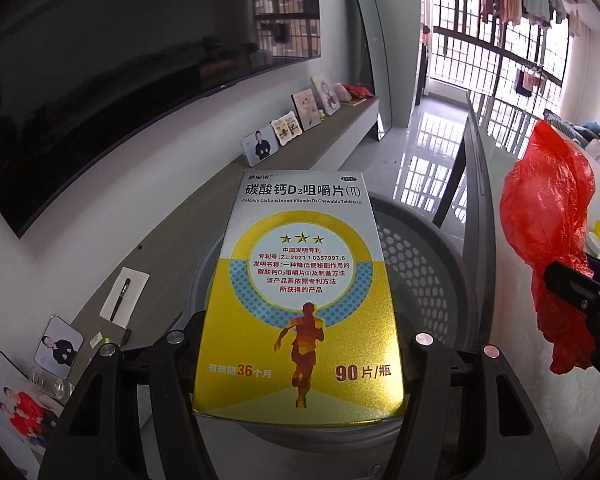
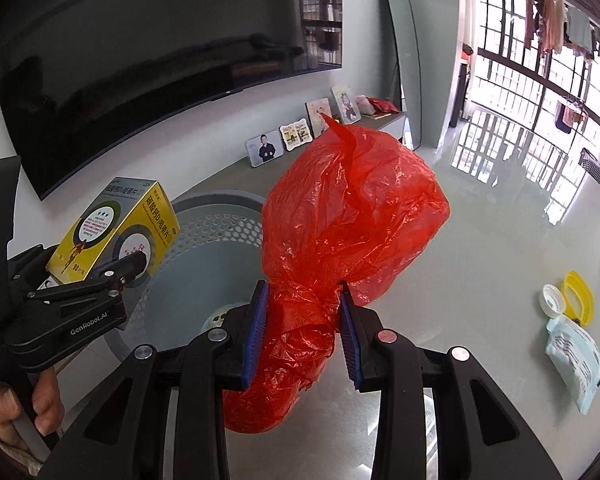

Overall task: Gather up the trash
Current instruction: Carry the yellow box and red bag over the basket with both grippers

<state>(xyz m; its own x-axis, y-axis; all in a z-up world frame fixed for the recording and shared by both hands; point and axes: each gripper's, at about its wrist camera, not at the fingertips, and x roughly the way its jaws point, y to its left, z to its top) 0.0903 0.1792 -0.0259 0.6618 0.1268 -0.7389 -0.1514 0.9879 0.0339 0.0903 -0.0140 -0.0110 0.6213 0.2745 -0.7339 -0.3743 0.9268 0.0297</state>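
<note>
Left hand-held gripper [image 1: 300, 344] clamped on a yellow tablet box [image 1: 300, 300] above the grey perforated bin [image 1: 416, 264], right hand-held gripper [image 2: 302, 336] clamped on a crumpled red plastic bag [image 2: 348, 216] held over the tabletop [image 2: 480, 264] beside the bin, bottle cap [image 2: 553, 300] and packet [image 2: 576, 360] lying on the tabletop

Glossy pale table [image 2: 480, 248] bore a white cap [image 2: 553, 299], a yellow lid [image 2: 580, 298] and a pale-blue packet [image 2: 576, 360], close together near its right edge. Grey perforated bin [image 2: 204, 248] stood beside the table.
</note>
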